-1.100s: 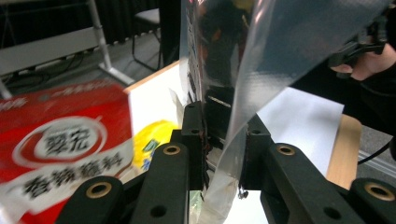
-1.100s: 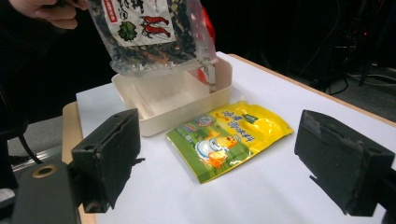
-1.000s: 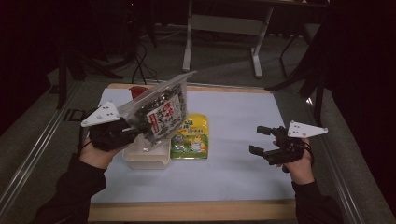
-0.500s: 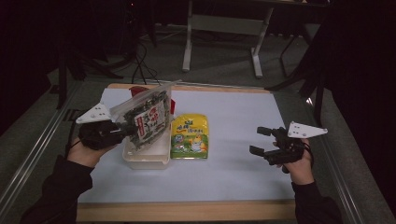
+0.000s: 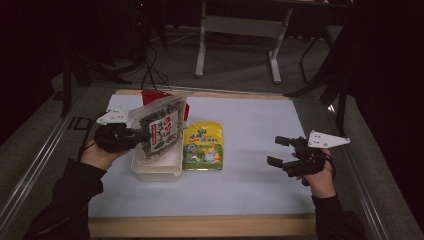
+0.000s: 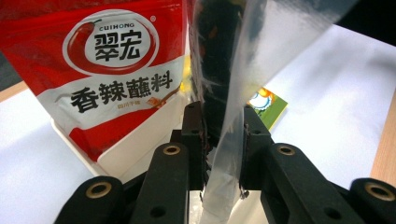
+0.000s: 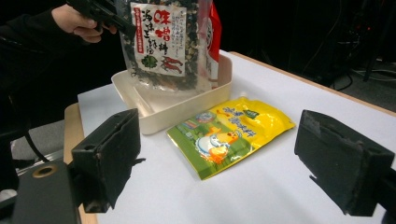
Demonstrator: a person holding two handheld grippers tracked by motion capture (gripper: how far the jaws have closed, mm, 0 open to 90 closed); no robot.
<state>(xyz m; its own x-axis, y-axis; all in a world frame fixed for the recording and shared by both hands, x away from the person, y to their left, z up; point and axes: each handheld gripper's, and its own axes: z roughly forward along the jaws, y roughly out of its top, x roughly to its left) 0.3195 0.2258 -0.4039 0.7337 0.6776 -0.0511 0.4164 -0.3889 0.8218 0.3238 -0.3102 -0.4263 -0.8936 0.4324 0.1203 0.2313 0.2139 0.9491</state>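
My left gripper [image 5: 134,135] [image 6: 223,135] is shut on the edge of a clear pouch of dark seaweed mix [image 5: 161,126] [image 6: 219,60] [image 7: 161,42], holding it tilted over a cream tray [image 5: 156,167] [image 7: 187,105]. A red sauce pouch [image 5: 150,96] [image 6: 107,70] [image 7: 214,32] stands upright at the tray's far end. Flat on the pale mat beside the tray lies a yellow-green pouch [image 5: 203,146] [image 7: 229,133]. My right gripper [image 5: 275,151] [image 7: 215,163] stands open at the right, nothing between its jaws, aimed toward the yellow pouch.
The mat [image 5: 250,180] covers a wood-edged table [image 5: 200,225]. Metal rails [image 5: 35,160] run along the left and right sides. A stand's legs [image 5: 235,30] and cables lie on the floor behind the table.
My left gripper has carried the seaweed pouch leftward and down, from above the yellow pouch to over the tray. The right gripper has stayed put.
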